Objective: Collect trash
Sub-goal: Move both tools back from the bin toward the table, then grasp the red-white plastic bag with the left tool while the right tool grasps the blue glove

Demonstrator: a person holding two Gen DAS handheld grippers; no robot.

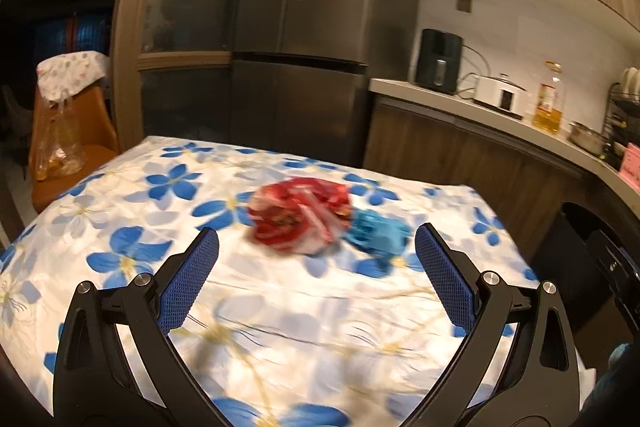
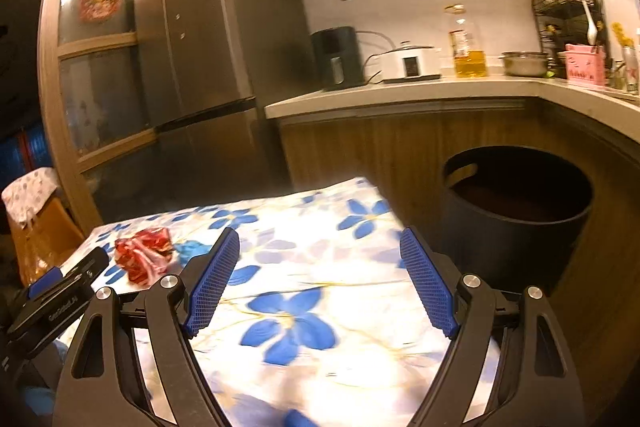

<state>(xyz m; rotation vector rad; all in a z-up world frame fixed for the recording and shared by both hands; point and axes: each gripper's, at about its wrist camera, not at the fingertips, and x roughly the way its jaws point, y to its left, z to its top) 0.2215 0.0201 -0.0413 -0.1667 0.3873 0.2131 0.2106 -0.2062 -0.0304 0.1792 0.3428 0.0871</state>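
A crumpled red and white wrapper (image 1: 302,213) lies on the flowered tablecloth (image 1: 280,327), with a crumpled blue piece of trash (image 1: 378,233) touching its right side. My left gripper (image 1: 316,247) is open and empty, hovering just short of them. In the right wrist view the red wrapper (image 2: 144,253) and the blue trash (image 2: 190,249) lie far left. My right gripper (image 2: 320,251) is open and empty above the table's right part. The left gripper's body (image 2: 56,301) shows at the left edge there.
A black round bin (image 2: 516,223) stands on the floor right of the table, under the counter (image 2: 400,93). The counter holds a kettle, cooker, oil bottle and dish rack. A fridge (image 2: 208,67) stands behind. An orange chair (image 1: 68,147) with bags stands at far left.
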